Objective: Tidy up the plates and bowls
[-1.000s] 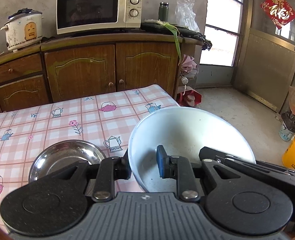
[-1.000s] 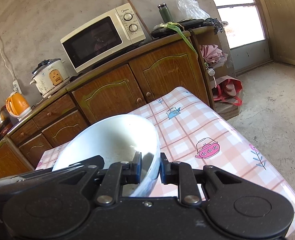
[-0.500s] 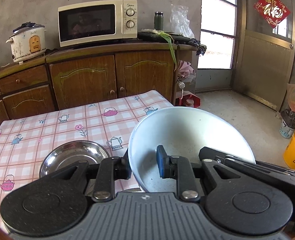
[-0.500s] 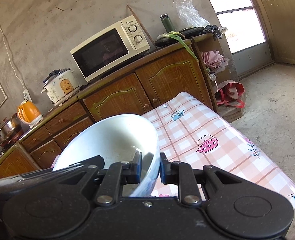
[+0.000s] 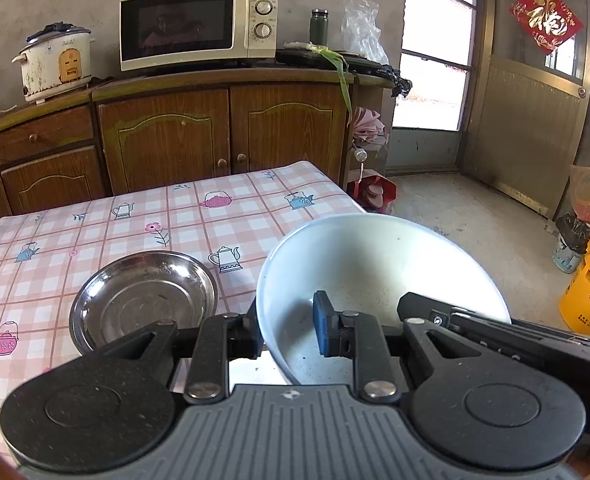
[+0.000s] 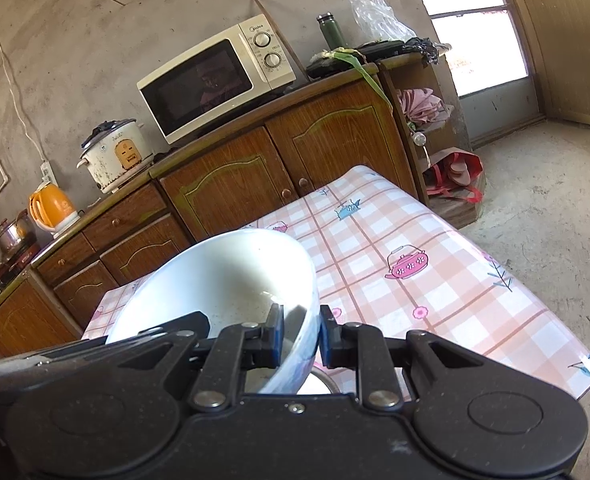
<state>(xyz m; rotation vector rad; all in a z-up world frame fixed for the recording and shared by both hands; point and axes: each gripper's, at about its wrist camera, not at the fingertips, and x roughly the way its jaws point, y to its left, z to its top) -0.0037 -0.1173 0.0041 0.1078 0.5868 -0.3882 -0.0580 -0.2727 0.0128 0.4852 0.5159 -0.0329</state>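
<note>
From the left wrist, the left gripper [image 5: 287, 330] pinches the white bowl [image 5: 375, 264] by its rim, just right of the steel dish [image 5: 143, 296]; stacking seems undone. From the right wrist, the right gripper [image 6: 301, 336] clamps the opposite rim.

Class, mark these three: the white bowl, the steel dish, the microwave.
white bowl [image 5: 375, 264]: left wrist view, inner wall.
steel dish [image 5: 143, 300]: left wrist view, inside bottom.
microwave [image 6: 199, 80]: right wrist view, door glass.
</note>
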